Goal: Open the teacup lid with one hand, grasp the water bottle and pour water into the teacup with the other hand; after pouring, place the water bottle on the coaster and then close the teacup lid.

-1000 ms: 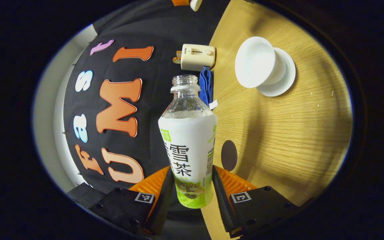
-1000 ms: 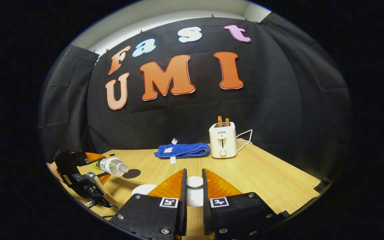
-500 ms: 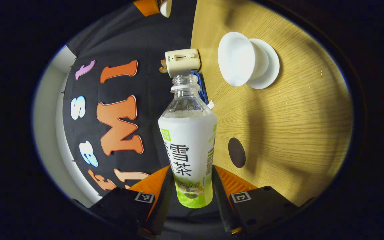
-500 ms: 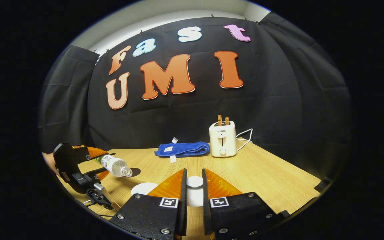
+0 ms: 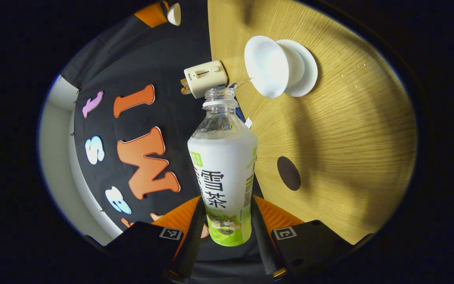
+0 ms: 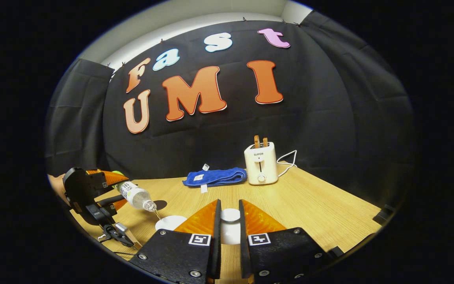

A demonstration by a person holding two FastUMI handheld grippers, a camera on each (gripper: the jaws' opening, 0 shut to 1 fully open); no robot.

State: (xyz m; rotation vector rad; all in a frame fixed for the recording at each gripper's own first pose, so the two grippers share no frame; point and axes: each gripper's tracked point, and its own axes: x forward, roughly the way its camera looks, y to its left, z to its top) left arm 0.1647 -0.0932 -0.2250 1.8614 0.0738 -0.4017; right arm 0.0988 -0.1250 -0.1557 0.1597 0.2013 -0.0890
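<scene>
My left gripper [image 5: 227,205] is shut on the label of an uncapped water bottle [image 5: 223,157]. The bottle is tipped, and a thin stream of water [image 5: 243,82] runs from its mouth into the open white teacup [image 5: 268,65] on its saucer [image 5: 307,67]. A dark round coaster [image 5: 289,173] lies on the wooden table nearer to me. In the right gripper view, my right gripper [image 6: 229,206] is shut on the white teacup lid [image 6: 230,230], held above the table. There the left gripper [image 6: 89,189] tilts the bottle [image 6: 134,195] over the teacup [image 6: 170,223], which is partly hidden by my finger.
A cream toaster [image 6: 260,163] with its cord stands at the back of the table [image 6: 313,209]. A folded blue towel [image 6: 216,176] lies to its left. The booth's black cloth wall closes the back.
The left gripper has tipped the bottle further and brought its mouth over the teacup; water now streams out. The right gripper with the lid has barely moved.
</scene>
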